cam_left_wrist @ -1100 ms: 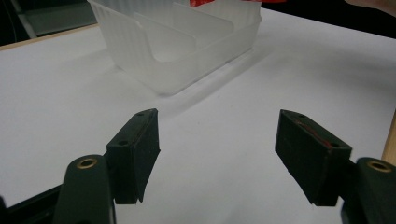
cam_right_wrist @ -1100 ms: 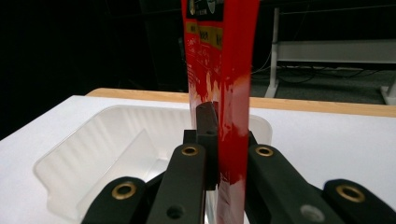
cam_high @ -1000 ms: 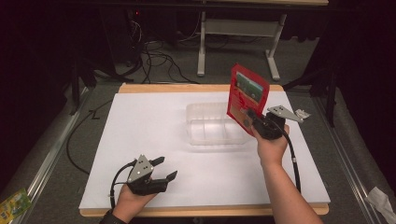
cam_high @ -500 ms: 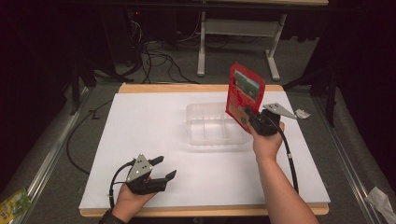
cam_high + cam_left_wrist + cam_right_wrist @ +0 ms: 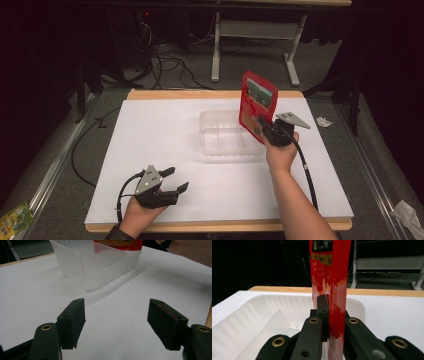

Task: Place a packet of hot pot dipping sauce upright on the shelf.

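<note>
- Jaws of the left gripper are spread wide with nothing between them; it rests low on the near left part of the bench, held in the person's left hand.
- Seen along those jaws in the left gripper view, bare white bench lies between them, and the clear plastic container stands well beyond their tips.
- Farther in, the right gripper is held up in the right hand, its jaws clenched on the lower part of a red packet.
- From the right gripper view the red packet shows edge-on and upright, pinched between the two black jaws and rising out of the top of that view.
- From the high view the packet tilts a little and hangs over the right end of the container.
- An inner wall divides the container into compartments; they look empty, and the packet's lower edge cannot be told as inside or just above.
- Beyond the bench, cables lie on the floor by a table leg.
</note>
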{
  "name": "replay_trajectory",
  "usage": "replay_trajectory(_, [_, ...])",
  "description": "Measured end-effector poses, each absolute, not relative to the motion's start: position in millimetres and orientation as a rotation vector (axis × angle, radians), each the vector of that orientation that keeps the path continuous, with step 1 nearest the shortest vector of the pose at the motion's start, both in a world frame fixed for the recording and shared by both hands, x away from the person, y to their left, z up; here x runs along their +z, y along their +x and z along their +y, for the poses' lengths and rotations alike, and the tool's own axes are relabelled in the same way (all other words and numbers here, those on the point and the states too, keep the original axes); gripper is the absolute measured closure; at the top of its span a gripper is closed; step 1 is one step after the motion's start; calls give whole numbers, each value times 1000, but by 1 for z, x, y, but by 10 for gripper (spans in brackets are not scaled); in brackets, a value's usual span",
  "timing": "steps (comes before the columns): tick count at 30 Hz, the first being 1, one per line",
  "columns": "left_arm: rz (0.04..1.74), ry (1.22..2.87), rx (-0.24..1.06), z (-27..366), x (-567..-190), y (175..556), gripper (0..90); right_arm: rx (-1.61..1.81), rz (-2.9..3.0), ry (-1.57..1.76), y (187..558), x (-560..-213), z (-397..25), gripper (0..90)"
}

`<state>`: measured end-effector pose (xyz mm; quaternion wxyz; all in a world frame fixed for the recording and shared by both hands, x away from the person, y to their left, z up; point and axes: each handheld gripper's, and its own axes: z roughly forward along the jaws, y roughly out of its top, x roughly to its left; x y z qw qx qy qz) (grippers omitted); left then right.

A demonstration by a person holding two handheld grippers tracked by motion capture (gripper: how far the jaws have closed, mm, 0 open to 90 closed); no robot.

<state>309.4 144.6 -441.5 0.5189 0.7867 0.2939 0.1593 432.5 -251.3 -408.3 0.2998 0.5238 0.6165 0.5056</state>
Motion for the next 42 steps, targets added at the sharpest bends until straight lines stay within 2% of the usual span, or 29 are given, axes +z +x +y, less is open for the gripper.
replay_trajectory(42, [694, 1908, 355, 142, -443, 310, 310, 1237, 1748, 1377, 421, -437, -252, 865])
